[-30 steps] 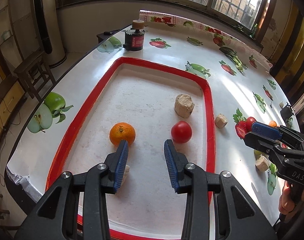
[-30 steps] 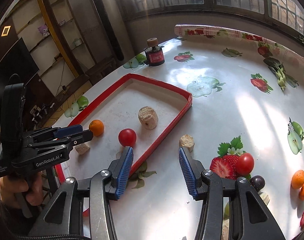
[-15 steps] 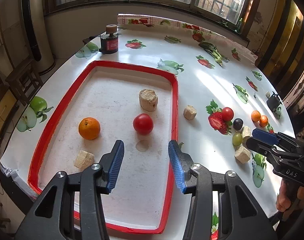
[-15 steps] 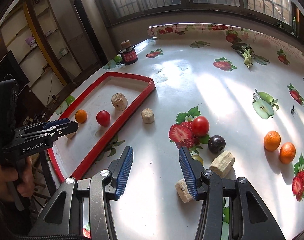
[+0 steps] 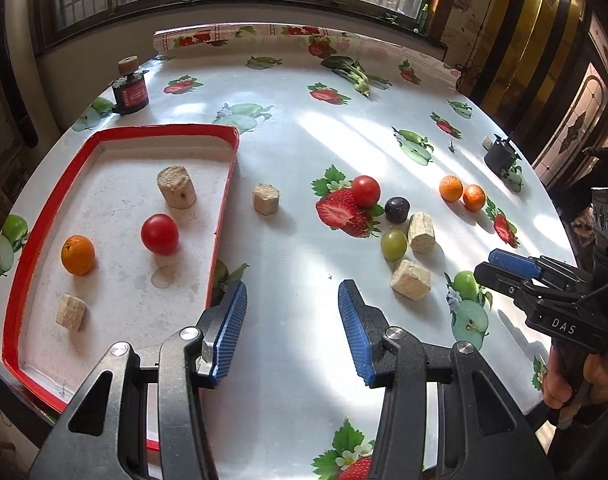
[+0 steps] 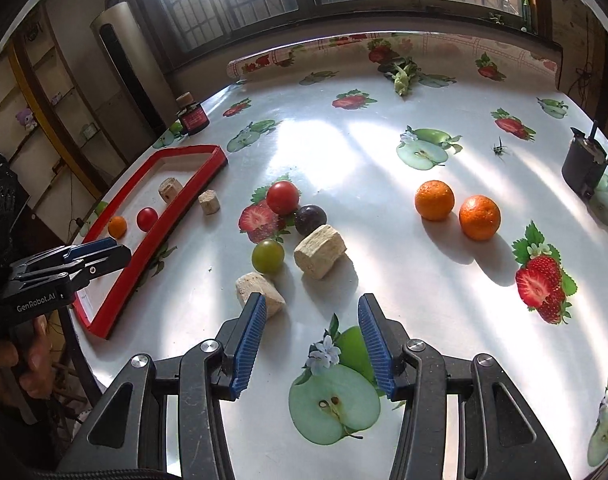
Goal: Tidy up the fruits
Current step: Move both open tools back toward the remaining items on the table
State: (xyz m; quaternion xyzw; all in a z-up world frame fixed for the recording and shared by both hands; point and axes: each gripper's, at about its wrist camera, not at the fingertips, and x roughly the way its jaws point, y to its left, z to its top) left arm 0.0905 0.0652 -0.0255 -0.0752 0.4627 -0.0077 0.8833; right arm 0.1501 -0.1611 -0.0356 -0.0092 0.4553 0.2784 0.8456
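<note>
A red-rimmed tray (image 5: pixel 224 208) (image 6: pixel 172 216) holds an orange (image 5: pixel 78 255), a red tomato (image 5: pixel 160 234) and two beige blocks. Loose on the table lie a red tomato (image 6: pixel 282 197) (image 5: pixel 365 191), a dark plum (image 6: pixel 311 219), a green grape (image 6: pixel 268 256) (image 5: pixel 393 244) and two oranges (image 6: pixel 434 200) (image 6: pixel 479 217). My left gripper (image 5: pixel 292 332) is open and empty, just right of the tray's near corner. My right gripper (image 6: pixel 312 344) is open and empty, a little short of the grape and the blocks.
Beige blocks (image 6: pixel 320 246) (image 6: pixel 260 288) (image 6: pixel 209 201) lie among the loose fruit. A black jar with a red label (image 5: pixel 130 92) stands far left, a small black pot (image 6: pixel 584 168) far right. The tablecloth carries printed fruit pictures. The table edge runs close below both grippers.
Both grippers have swung right, away from the tray toward the loose fruit. The left one has left the tray's inside and now sits over bare table. Both stayed open.
</note>
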